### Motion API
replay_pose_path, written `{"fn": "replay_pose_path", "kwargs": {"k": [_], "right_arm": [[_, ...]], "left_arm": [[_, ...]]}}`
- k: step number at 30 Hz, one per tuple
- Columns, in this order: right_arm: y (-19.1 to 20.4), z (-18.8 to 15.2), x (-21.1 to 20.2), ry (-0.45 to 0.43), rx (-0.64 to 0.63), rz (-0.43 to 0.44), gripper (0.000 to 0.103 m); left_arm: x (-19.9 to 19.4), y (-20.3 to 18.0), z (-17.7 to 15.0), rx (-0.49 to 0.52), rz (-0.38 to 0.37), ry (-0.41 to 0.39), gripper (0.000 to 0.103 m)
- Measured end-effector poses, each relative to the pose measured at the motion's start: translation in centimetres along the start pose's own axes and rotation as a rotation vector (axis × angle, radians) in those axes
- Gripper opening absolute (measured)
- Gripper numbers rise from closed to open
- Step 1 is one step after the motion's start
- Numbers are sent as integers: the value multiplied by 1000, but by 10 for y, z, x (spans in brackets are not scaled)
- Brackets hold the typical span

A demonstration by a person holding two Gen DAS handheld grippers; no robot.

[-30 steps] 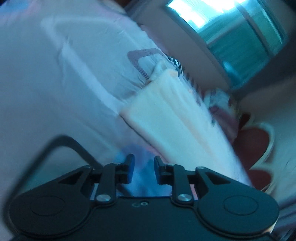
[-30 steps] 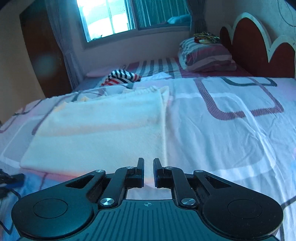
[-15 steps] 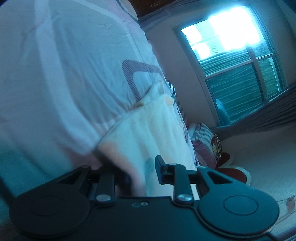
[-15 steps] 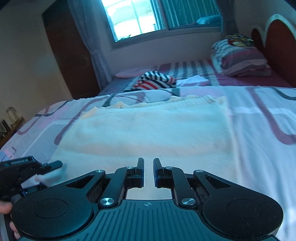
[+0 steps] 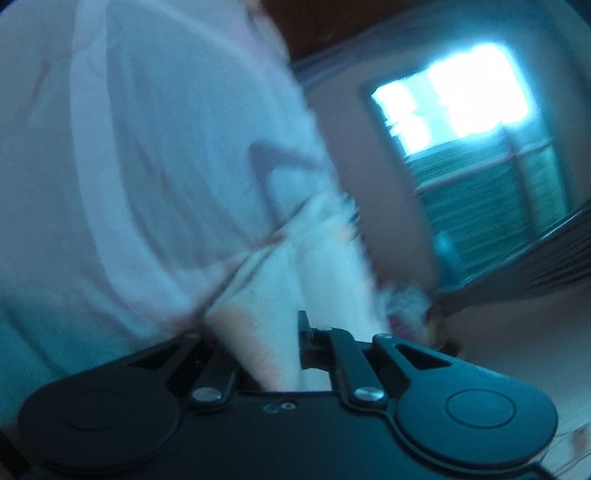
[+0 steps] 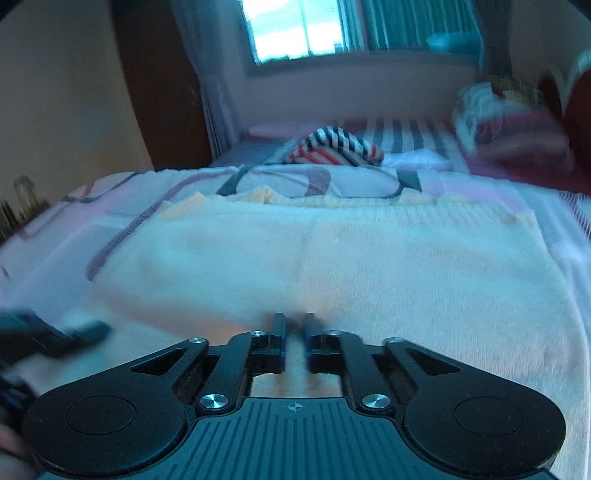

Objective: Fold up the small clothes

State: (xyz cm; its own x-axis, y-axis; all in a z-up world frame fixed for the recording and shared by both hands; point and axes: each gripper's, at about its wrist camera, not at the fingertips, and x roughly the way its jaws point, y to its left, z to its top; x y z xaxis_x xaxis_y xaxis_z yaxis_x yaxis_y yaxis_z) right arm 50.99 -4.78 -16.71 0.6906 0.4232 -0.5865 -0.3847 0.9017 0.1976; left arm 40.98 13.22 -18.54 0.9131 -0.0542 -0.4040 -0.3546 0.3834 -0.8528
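A cream cloth (image 6: pixel 332 258) lies spread flat on the patterned bedsheet (image 6: pixel 147 206). My right gripper (image 6: pixel 293 323) sits at the middle of the cloth's near edge. Its jaws are closing, the narrow gap between them filled with that edge. The left wrist view is blurred: a corner of the cream cloth (image 5: pixel 332 266) rises between the jaws of my left gripper (image 5: pixel 284 328), which are closing on it. The cloth hides one of its fingers. In the right wrist view the left gripper (image 6: pixel 74 330) shows as a dark blur at the cloth's near left corner.
A striped red, white and black garment (image 6: pixel 332 147) lies bunched beyond the cloth. A striped pillow (image 6: pixel 509 122) and a dark red headboard (image 6: pixel 576 92) are at the far right. A window (image 6: pixel 295 33) and a brown wardrobe (image 6: pixel 162 92) stand behind the bed.
My left gripper moved onto the cloth's corner and shut on it. My right gripper slid left along the near edge, from the cloth's right side to its middle, and sank closer.
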Motion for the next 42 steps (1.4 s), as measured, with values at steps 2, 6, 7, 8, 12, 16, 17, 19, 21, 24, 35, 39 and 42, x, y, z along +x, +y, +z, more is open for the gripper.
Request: {"fn": "replay_pose_path", "kwargs": {"k": [2,6,7,8,12,16,17,19,21,24,35,39,42], "right_arm": [[5,-3,1,-7,-25,-18,6],[-5,-4,3,-10,39,14,6],[-8,-4,4,-7,49,21,6],[-9,-3,3,-6,55,26,6],[-8,-2,0,-11,55,25,6],[-19,2,-13,-35,134,28,6],[-31,2,-27,-97,188,1,6],[-59,-1,-52,-165,288,-25,6],[-88,-7,-74,-192,356,-55,6],[-128,-16,-111,-237,432,-111,6],[-209,-42,-200,-239,566,-106,8],[-194,-31,-201,-263,534,-38,59],[-177,-12,-180,-235,478,59,59]], "left_arm": [[-3,-7,2,39,-10,-7,5],[7,7,7,10,52,19,7],[9,11,8,3,56,30,9],[9,11,9,11,49,35,7],[3,-8,9,107,20,27,6],[6,-61,-1,375,68,66,6],[7,-78,-6,476,84,78,6],[9,-115,-26,654,68,104,6],[11,-148,-50,796,30,134,6],[19,-185,-98,970,-11,206,6],[42,-195,-212,1105,-136,548,75],[19,-188,-152,937,-162,377,80],[36,-174,-115,927,-38,283,78]]}}
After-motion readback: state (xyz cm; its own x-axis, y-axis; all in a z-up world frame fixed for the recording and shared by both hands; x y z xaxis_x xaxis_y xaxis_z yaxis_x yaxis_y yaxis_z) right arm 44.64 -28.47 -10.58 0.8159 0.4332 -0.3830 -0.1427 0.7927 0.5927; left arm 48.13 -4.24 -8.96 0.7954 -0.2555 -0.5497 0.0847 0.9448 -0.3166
